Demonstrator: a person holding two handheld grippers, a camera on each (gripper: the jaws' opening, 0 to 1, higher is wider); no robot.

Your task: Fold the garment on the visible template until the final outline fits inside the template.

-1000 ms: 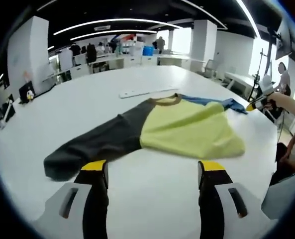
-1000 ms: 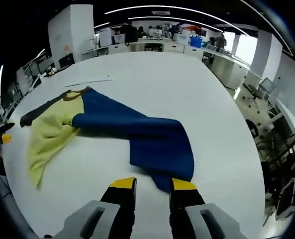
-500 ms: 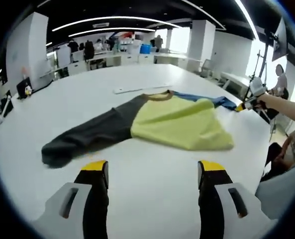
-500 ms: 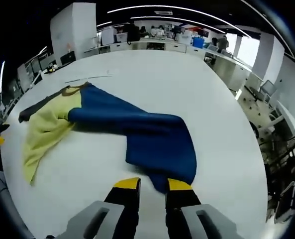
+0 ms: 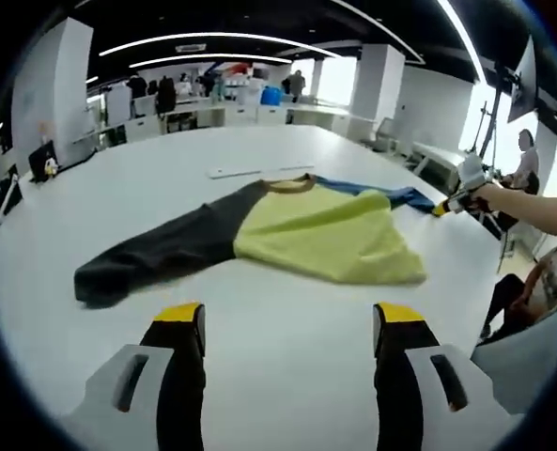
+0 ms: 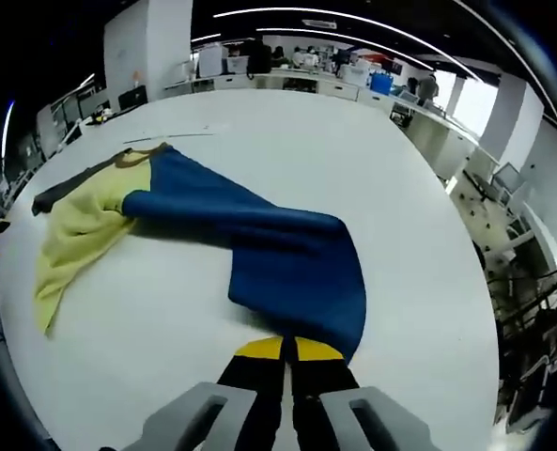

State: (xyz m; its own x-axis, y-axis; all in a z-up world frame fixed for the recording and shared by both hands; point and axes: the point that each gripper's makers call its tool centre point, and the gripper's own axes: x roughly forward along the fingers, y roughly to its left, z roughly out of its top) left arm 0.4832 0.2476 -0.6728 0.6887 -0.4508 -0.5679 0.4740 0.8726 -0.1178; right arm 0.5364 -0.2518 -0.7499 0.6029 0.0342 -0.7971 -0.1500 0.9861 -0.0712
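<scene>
A long-sleeved shirt lies spread on the white table (image 5: 259, 357). It has a yellow body (image 5: 325, 235), a dark grey sleeve (image 5: 156, 258) and a blue sleeve (image 5: 372, 191). My left gripper (image 5: 287, 324) hangs open over bare table, short of the shirt's lower hem. In the right gripper view the blue sleeve (image 6: 278, 254) runs from the collar down to my right gripper (image 6: 285, 349), whose jaws are shut on the cuff's edge. In the left gripper view the right gripper (image 5: 444, 209), held by a hand, is at the blue sleeve's far end. A thin white strip (image 5: 250, 171) lies just beyond the collar.
The table's edge (image 6: 466, 282) curves round to the right, with chairs and floor (image 6: 532, 310) past it. A person (image 5: 527, 150) stands at the far right. Desks and people (image 5: 212, 94) fill the back of the room.
My right gripper's jaws have gone from apart to shut at the blue cuff. The left gripper stays open and its view has shifted slightly.
</scene>
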